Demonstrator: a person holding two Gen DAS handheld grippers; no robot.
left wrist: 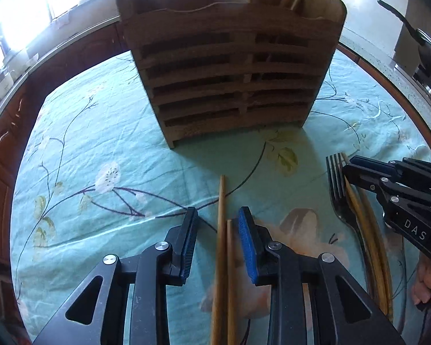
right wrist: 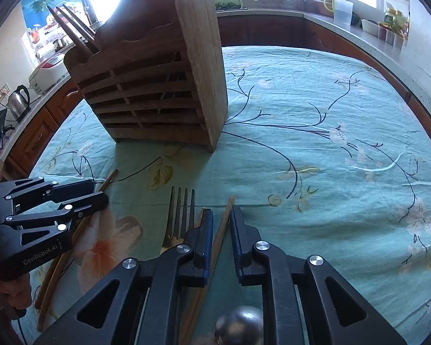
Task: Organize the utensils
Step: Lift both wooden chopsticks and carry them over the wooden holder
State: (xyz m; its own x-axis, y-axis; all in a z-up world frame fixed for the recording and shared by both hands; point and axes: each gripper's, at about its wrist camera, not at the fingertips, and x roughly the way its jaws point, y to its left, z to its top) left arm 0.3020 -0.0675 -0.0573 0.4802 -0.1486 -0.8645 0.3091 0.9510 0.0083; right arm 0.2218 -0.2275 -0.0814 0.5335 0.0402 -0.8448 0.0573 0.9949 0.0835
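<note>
A slatted wooden utensil holder (left wrist: 230,80) stands on the table ahead, with chopsticks (right wrist: 71,28) in its top; it also shows in the right wrist view (right wrist: 158,86). My left gripper (left wrist: 218,215) is open, its fingers either side of a pair of wooden chopsticks (left wrist: 221,247) lying on the cloth. My right gripper (right wrist: 221,215) is open around another wooden chopstick (right wrist: 222,230), beside a metal fork (right wrist: 182,215). The fork (left wrist: 334,178) and more chopsticks (left wrist: 367,230) also show at the right of the left wrist view, under the right gripper (left wrist: 347,172).
The table carries a teal floral cloth (right wrist: 330,158). A metal ball end of a utensil (right wrist: 238,327) lies under my right gripper. Kitchen counters ring the table, with a kettle (right wrist: 18,103), a rice cooker (right wrist: 48,69) and a pan (left wrist: 416,37).
</note>
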